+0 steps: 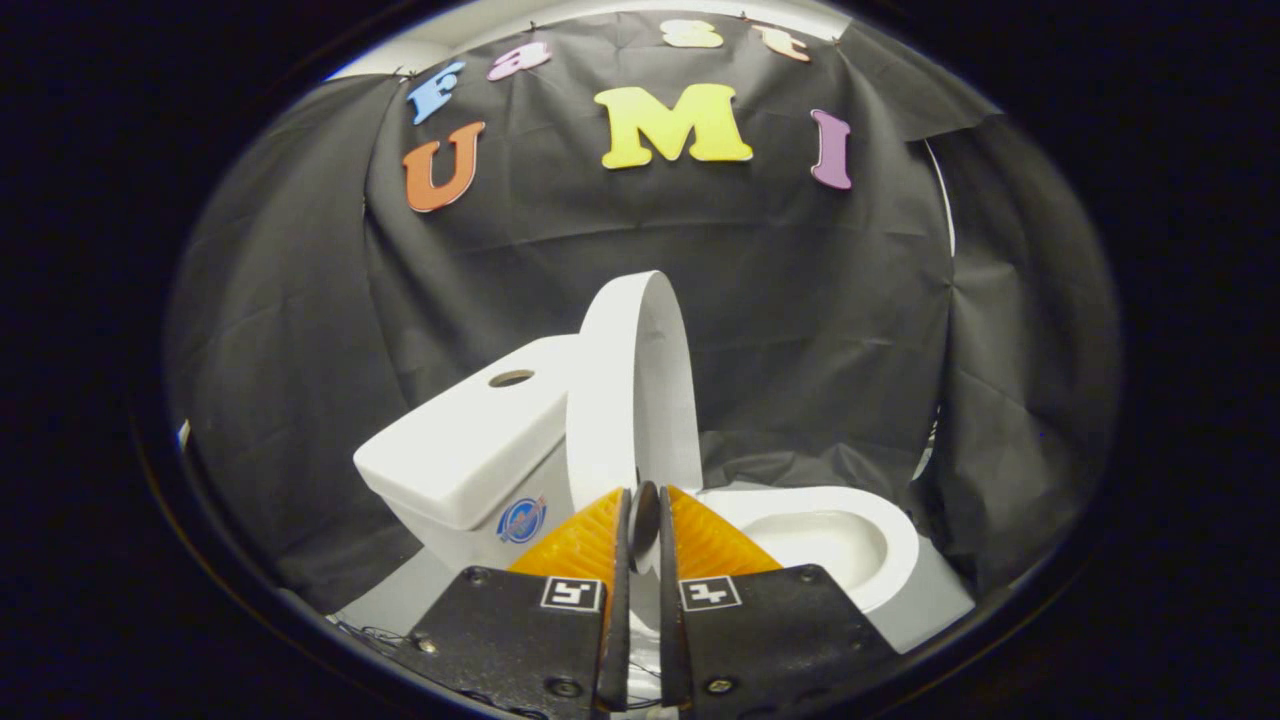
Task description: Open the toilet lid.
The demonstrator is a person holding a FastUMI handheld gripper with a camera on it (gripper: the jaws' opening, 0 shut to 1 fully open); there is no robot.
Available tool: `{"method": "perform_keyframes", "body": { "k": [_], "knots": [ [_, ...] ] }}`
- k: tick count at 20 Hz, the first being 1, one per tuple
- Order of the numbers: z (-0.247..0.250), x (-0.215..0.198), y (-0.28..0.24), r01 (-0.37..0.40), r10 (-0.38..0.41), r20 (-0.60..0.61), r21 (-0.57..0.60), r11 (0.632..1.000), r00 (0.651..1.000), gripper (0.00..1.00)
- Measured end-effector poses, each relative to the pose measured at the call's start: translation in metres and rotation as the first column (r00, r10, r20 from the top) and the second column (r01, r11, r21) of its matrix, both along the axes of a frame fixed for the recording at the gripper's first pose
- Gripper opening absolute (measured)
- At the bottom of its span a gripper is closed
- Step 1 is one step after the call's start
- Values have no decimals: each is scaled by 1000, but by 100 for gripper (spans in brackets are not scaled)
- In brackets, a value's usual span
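I have the gripper (643,512) level at lower centre, fingers clamped on the toilet lid (630,390), which stands upright between tank (470,450) and bowl (830,540).

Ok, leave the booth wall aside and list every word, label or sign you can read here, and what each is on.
Round sticker on the front of the toilet tank: too blurred to read.
Square markers on the gripper: black-and-white patterns, no words.
The gripper's fingers sit close together with the edge of the raised lid between them; the lid carries no text.
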State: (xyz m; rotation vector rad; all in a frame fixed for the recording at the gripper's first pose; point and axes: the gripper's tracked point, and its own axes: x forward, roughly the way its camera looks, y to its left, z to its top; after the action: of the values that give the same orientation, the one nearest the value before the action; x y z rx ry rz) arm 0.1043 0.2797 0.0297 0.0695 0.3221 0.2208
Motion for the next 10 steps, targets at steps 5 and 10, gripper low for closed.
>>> {"method": "perform_keyframes", "body": {
  "k": [5,10],
  "knots": [
    [-6,-1,24,-49,48,-21,-28,998,999,19],
    [2,-2,31,-124,126,10,-97,988,992,40]
  ]
}}
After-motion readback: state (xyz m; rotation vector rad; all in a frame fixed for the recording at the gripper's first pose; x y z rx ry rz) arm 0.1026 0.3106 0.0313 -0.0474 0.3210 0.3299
